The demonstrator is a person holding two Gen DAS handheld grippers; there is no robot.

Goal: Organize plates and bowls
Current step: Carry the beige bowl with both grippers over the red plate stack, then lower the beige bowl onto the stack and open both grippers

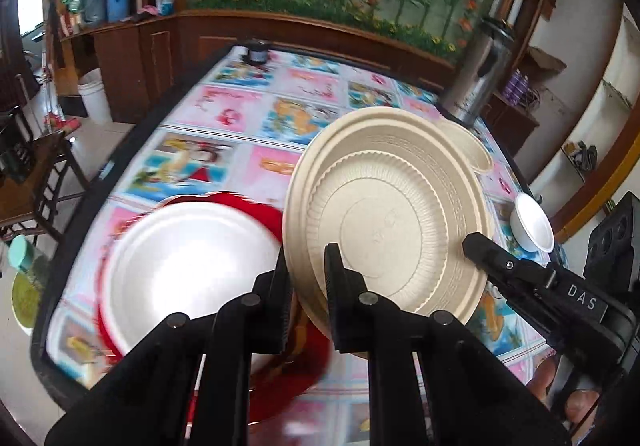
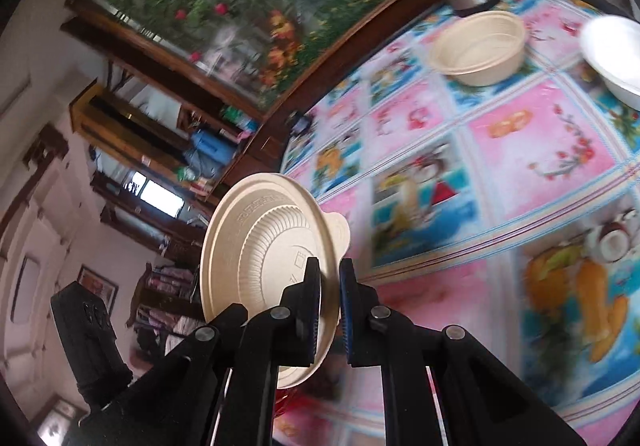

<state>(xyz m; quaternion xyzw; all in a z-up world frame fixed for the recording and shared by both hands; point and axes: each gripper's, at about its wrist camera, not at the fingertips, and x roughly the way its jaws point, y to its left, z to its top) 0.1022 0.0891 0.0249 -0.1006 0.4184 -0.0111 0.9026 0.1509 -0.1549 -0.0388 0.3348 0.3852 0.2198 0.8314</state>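
Observation:
My left gripper (image 1: 309, 286) is shut on the rim of a beige ribbed plate (image 1: 384, 214), held tilted above the table. My right gripper (image 2: 330, 310) is shut on the same beige plate (image 2: 264, 246) from the other edge; its fingers (image 1: 492, 250) show at the right of the left wrist view. Under the held plate lies a white plate (image 1: 184, 270) stacked on a red plate (image 1: 264, 214). A beige bowl (image 2: 478, 46) and a small white bowl (image 2: 616, 54) stand farther back on the table; the white bowl also shows in the left wrist view (image 1: 532, 222).
The table (image 1: 248, 106) carries a colourful picture cloth. A steel thermos (image 1: 480, 78) stands at its far right corner, next to the beige bowl. A small dark object (image 1: 256, 52) sits at the far edge. Wooden cabinets, a chair (image 1: 36, 182) and a white bucket (image 1: 94, 94) stand around.

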